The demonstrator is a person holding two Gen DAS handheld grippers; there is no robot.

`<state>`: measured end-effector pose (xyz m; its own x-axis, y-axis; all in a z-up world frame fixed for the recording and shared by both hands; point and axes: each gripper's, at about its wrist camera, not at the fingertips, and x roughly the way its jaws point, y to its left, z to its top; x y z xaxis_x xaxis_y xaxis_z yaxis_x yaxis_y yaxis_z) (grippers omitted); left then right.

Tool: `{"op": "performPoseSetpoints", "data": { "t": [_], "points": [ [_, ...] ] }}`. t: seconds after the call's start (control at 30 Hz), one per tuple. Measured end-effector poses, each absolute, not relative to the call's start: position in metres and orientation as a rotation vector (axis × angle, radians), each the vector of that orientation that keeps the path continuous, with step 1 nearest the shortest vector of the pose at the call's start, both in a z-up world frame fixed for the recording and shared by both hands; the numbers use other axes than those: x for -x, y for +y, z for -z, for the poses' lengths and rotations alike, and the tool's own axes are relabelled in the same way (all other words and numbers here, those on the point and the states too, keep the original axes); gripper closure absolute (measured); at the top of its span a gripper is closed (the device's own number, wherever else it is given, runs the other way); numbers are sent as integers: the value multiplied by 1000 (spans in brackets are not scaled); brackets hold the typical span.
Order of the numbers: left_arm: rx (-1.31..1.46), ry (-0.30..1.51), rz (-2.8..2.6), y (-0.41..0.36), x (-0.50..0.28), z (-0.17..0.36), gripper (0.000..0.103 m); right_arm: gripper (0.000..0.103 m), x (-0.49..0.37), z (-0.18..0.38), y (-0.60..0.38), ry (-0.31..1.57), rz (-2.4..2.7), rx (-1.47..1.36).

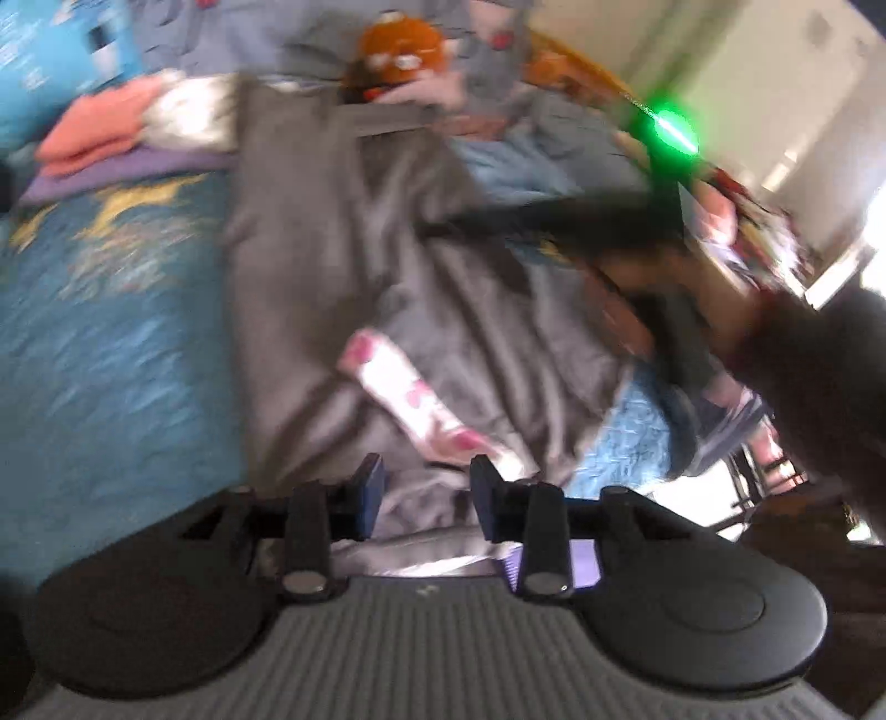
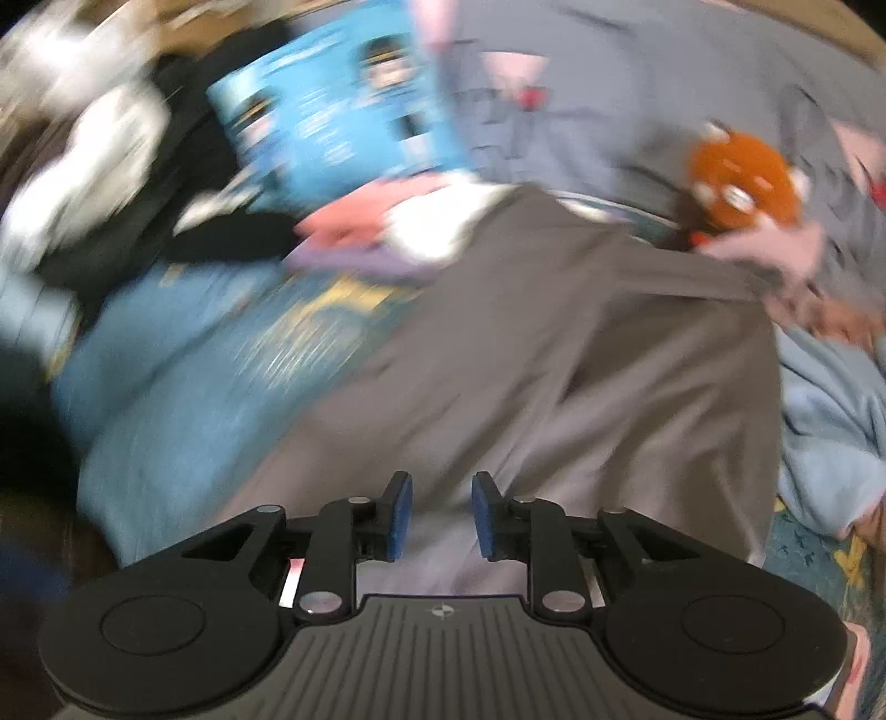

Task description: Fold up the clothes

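A grey garment (image 1: 387, 266) lies spread and creased across a blue patterned bedspread (image 1: 111, 343). A pink-and-white patterned strip (image 1: 410, 399) lies on its near part. My left gripper (image 1: 427, 476) hovers over the garment's near edge, open, with nothing pinched between its blue pads. In the right wrist view the same grey garment (image 2: 554, 360) fills the middle. My right gripper (image 2: 441, 493) is over its near part, jaws apart and pressing on nothing. Both views are motion-blurred.
Folded coral, white and purple clothes (image 1: 111, 138) (image 2: 360, 232) are stacked at the far left of the bed. An orange plush toy (image 1: 398, 50) (image 2: 742, 177) and grey bedding (image 2: 637, 83) lie behind. A dark sleeve (image 1: 803, 360) crosses the right. Light blue cloth (image 2: 830, 432) lies right.
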<state>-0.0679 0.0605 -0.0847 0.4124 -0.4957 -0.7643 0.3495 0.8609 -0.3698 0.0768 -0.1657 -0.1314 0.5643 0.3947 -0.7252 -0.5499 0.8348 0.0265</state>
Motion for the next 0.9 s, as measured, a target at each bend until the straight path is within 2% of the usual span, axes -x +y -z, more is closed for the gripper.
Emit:
{"op": "performPoseSetpoints", "data": {
  "t": [0.07,0.17,0.27,0.47,0.57,0.63,0.7,0.77,0.9],
  "points": [
    [169,1025,504,67,69,89,65,76,-51,141,-157,800,-615,271],
    [168,1021,484,71,72,90,63,66,-20,155,-146,821,-668,309],
    [168,1006,467,75,78,88,54,65,1,167,-140,824,-674,342],
    [189,1011,422,81,80,91,53,64,25,192,-131,817,-633,503],
    [190,1014,411,82,81,92,53,67,29,202,-133,815,-602,558],
    [186,1013,411,82,83,91,53,74,31,204,-135,819,-588,557],
    [179,1014,409,81,83,92,49,88,30,199,-141,815,-554,521],
    [174,1015,409,79,83,92,48,91,25,191,-154,823,-521,410],
    [171,1019,414,78,83,93,48,94,6,173,-207,880,-413,-13]
  ]
}}
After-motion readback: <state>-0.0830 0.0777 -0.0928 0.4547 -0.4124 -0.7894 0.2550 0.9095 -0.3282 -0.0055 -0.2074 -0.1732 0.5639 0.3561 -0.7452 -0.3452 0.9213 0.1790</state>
